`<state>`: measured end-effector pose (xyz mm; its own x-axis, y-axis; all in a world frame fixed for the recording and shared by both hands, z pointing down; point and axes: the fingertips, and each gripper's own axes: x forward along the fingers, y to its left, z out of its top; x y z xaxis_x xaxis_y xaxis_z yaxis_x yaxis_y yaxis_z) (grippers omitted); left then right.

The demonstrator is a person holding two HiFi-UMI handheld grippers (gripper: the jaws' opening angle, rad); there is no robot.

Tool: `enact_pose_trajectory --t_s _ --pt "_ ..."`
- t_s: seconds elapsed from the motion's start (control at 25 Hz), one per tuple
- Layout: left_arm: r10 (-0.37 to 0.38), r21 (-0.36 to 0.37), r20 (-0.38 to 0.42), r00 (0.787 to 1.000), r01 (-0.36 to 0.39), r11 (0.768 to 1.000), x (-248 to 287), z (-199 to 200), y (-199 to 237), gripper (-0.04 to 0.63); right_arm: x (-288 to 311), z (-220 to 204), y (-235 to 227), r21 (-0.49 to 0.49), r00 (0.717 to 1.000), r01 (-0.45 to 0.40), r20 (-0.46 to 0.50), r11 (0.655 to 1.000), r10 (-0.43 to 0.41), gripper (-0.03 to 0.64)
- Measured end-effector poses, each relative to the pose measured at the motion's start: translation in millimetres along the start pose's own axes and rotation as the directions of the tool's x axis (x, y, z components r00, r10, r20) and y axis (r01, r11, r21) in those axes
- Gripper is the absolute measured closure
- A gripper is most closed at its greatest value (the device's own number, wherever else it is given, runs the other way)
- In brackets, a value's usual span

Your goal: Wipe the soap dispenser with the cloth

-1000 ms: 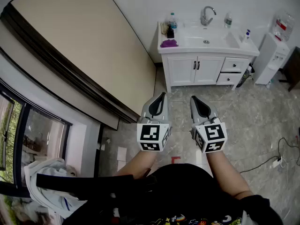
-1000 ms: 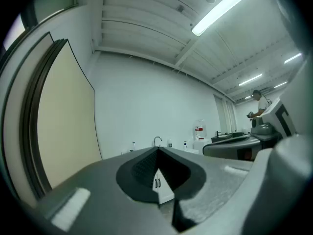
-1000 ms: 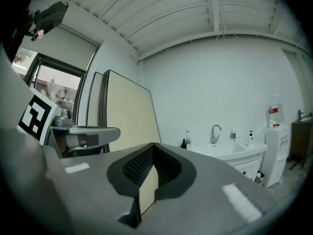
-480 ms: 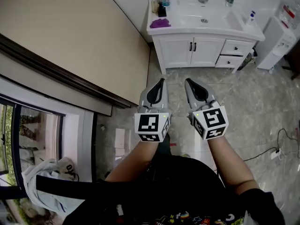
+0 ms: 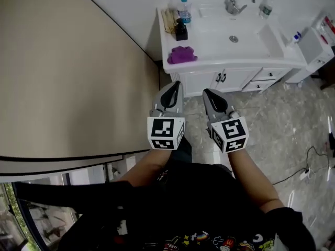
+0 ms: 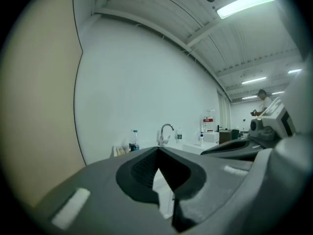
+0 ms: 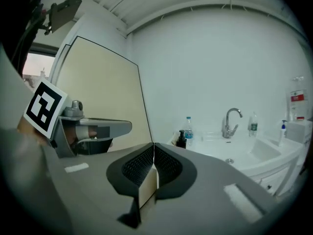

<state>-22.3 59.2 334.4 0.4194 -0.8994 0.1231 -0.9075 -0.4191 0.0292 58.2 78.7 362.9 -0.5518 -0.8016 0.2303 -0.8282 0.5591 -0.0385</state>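
A black soap dispenser [image 5: 181, 31] stands at the back left of a white vanity top [image 5: 209, 38]. A purple cloth [image 5: 182, 54] lies crumpled in front of it near the front edge. In the head view my left gripper [image 5: 171, 85] and right gripper [image 5: 209, 93] are side by side over the floor, just short of the vanity, both pointing at it. Each is shut with nothing held. The right gripper view shows its shut jaws [image 7: 154, 146], the dispenser [image 7: 181, 139] beyond them and the left gripper [image 7: 98, 129] alongside. The left gripper's jaws [image 6: 157, 151] meet at the tips.
A water bottle [image 5: 183, 9], a faucet [image 5: 236, 1] and a basin [image 5: 233, 38] share the vanity top. A second bottle [image 5: 266, 7] stands by the tap. A water cooler [image 5: 319, 35] is at the right. A beige panel [image 5: 63, 77] fills the left. A cable [image 5: 309, 171] crosses the floor.
Both grippers have come forward together toward the vanity, which now lies much closer and larger in the head view. The window at the left has dropped out of sight.
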Motion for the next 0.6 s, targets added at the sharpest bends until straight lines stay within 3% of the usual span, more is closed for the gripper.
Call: enact_pose_trajectory --t_s 0.16,0.4,0.52,0.6 --pt "-0.036 -0.01 -0.013 0.999 0.036 0.999 71.6 16.2 64.7 0.591 99.8 18.2 -27.6 -0.026 0.999 -0.002 -0.052 1.0 0.001 0.569" --pt "-0.032 -0.032 -0.073 0.997 0.03 0.999 135.2 -5.6 116.8 0.591 199.8 -2.4 -52.2 -0.127 0.98 -0.115 -0.177 0.985 0.092 0.511" --pt "-0.025 -0.039 -0.104 0.994 0.021 0.999 158.3 -15.2 130.8 0.589 235.3 -19.9 -68.6 -0.194 0.957 -0.199 -0.251 0.961 0.147 0.496" --pt "-0.018 -0.053 -0.137 0.99 0.011 0.999 172.1 -22.7 139.1 0.576 256.6 -37.3 -75.0 -0.256 0.922 -0.285 -0.335 0.924 0.192 0.485"
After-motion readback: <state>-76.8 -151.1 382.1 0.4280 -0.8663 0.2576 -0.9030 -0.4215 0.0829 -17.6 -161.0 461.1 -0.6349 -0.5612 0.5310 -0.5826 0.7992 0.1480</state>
